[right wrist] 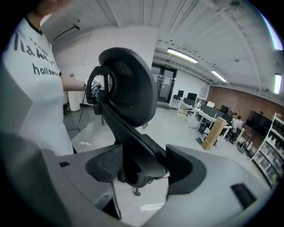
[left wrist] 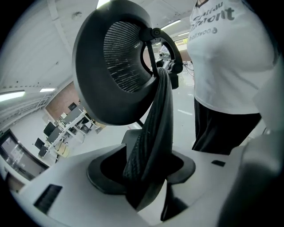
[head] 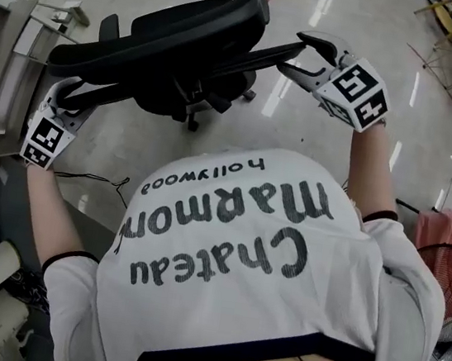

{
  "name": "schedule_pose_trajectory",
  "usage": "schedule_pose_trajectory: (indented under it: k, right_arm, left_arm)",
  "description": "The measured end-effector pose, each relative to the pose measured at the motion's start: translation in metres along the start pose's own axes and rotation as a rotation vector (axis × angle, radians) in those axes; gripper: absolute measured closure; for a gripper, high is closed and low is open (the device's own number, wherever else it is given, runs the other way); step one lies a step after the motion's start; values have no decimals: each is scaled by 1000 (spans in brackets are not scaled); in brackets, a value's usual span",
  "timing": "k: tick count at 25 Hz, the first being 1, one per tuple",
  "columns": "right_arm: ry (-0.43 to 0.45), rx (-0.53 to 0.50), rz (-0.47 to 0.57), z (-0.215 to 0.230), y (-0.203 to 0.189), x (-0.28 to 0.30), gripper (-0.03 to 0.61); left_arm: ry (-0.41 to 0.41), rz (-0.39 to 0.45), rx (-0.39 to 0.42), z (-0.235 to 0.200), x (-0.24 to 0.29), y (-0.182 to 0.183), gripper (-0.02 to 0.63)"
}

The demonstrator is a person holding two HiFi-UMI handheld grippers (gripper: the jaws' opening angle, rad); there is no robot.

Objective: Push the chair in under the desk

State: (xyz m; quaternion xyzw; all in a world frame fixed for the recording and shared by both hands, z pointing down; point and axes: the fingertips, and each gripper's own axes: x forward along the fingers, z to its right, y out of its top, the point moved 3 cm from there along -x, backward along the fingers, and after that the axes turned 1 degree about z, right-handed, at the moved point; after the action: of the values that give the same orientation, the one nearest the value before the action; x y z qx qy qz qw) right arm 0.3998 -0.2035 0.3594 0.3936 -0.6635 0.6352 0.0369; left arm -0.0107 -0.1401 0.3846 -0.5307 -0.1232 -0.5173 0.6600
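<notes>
The black office chair (head: 170, 43) stands in front of me on the pale floor, its backrest toward me and its headrest (left wrist: 106, 66) above. My left gripper (head: 71, 95) straddles the backrest's left edge. That mesh edge (left wrist: 151, 133) runs between the jaws, with a dark gap beside the left pad (left wrist: 104, 170), so the gripper is open. My right gripper (head: 306, 55) straddles the right edge. The chair's frame (right wrist: 133, 137) passes between its spread pads (right wrist: 104, 164), also open. A pale desk (head: 7, 78) sits at the far left.
The chair's castor base (head: 193, 117) shows under the seat. A thin black cable (head: 101, 179) lies on the floor near my left arm. A pink object (head: 443, 239) and dark stands are at the right. Distant desks (right wrist: 208, 117) line the room.
</notes>
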Motion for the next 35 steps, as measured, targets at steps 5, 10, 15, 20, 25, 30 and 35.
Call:
schedule_pose_trajectory:
  k: [5, 10, 15, 20, 25, 30, 35]
  right_arm:
    - [-1, -62, -73, 13, 1, 12, 270]
    - [47, -107, -98, 19, 2, 16, 275]
    - [62, -169, -121, 17, 10, 28, 276]
    - [78, -265, -147, 7, 22, 48, 282]
    - [139, -331, -116, -15, 46, 80, 285]
    - [217, -388, -54, -10, 57, 96, 284]
    - [301, -459, -5, -45, 87, 129, 284]
  left_arm:
    - [48, -10, -38, 17, -2, 5, 407]
    - [85, -22, -74, 27, -7, 8, 407]
    - [127, -44, -123, 41, -19, 5, 405]
    - [188, -71, -183, 64, -39, -6, 405]
    - [256, -112, -255, 91, -70, -31, 405]
    - [320, -163, -333, 113, -81, -24, 405]
    - [395, -214, -419, 143, -117, -48, 405]
